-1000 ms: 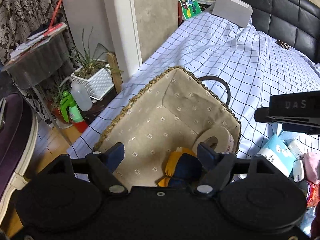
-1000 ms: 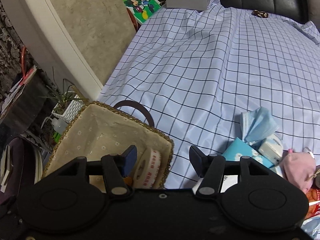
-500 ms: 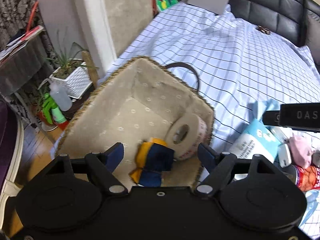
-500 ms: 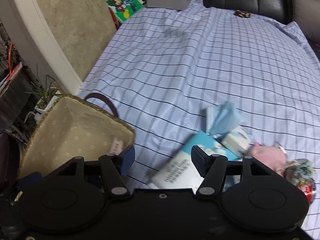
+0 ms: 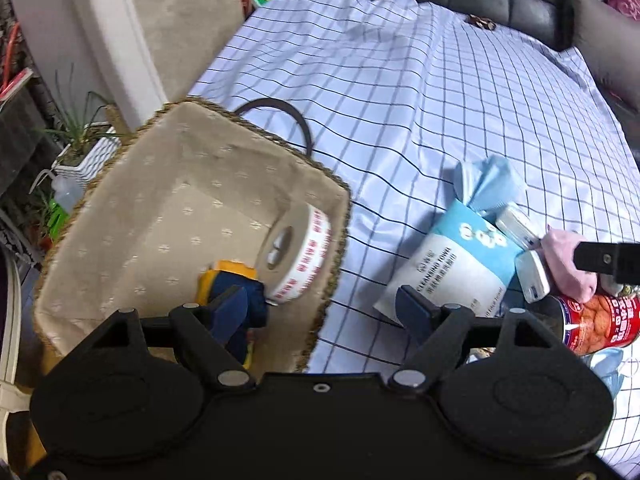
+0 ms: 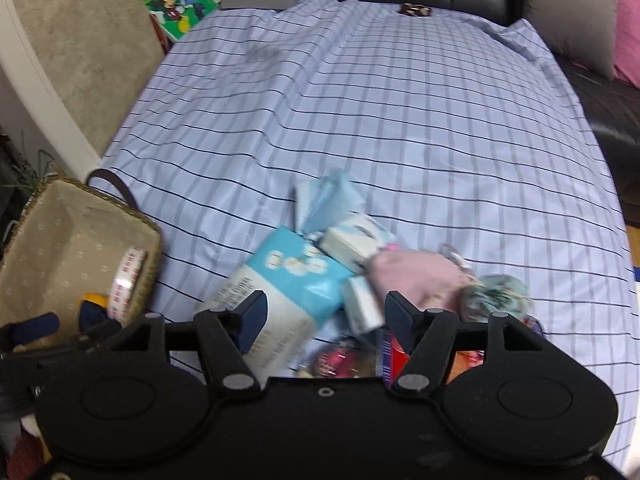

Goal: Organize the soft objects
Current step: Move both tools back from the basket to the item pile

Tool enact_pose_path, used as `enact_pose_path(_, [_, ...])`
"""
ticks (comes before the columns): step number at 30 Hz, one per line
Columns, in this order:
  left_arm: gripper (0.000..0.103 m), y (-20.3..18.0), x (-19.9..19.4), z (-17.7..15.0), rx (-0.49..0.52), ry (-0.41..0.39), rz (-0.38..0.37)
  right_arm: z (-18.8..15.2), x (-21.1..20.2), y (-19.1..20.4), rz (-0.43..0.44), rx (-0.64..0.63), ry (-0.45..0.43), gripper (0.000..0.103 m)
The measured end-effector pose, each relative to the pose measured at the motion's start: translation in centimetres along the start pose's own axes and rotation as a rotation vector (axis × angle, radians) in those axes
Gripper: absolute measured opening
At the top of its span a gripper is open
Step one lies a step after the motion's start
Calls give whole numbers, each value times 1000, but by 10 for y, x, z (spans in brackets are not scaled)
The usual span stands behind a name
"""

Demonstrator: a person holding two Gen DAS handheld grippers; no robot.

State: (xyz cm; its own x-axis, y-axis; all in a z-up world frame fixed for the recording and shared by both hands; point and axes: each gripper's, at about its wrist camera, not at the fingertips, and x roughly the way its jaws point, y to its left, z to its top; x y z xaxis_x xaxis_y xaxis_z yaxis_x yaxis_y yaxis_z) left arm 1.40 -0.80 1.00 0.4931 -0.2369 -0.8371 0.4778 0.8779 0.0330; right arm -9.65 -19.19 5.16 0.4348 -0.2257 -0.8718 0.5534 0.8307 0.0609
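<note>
A big bed sheet (image 6: 380,112) with thin dark lines fills most of both views. On it, at the left of the frame, sits a basket (image 5: 120,208) with a cloth lining and a dark handle (image 5: 280,114) at its far side. The basket's long side runs from the lower left of the left view up toward the upper right.

In the basket's near right corner a tape roll (image 5: 296,258) stands on its edge, leaning on the wall, with its hole facing the lower left. A blue and yellow soft thing (image 5: 230,290) lies right beside it, touching it.

To the right of the basket, well apart from it, a pile lies on the sheet. The biggest thing there is a blue and white wipes pack (image 6: 280,280). Its long side runs from the lower left up to the upper right, and its blue end points up. A light blue mask (image 6: 328,196) sits at its top end. A pink soft thing (image 6: 412,276) lies to the right of the pack, with small white packs (image 6: 352,240) between them. A red can (image 5: 596,320) lies on its side at the right edge of the left view.

The left claw (image 5: 320,304) is spread wide over the basket's right edge and holds nothing. The right claw (image 6: 322,316) is opening above the pile, and nothing is pinched in it.
</note>
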Motion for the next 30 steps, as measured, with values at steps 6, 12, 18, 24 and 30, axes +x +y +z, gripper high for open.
enact_pose_path(6, [78,-26,6,-2,57,14,-33,-15,-3,-30,-51,7,12,67])
enact_pose_path(12, [78,-54,15,-7,132,45,-77,-31,-2,-67,-103,35,34,70])
enact_pose_path(18, [78,-83,29,-18,202,105,-145,-47,-2,-103,-163,62,59,71])
enact_pose_path(24, [78,-110,38,-32,273,149,-218,-66,-3,-124,-195,90,98,71])
enact_pose_path(30, [81,-134,55,-40,308,221,-296,-85,-11,-132,-172,129,121,71])
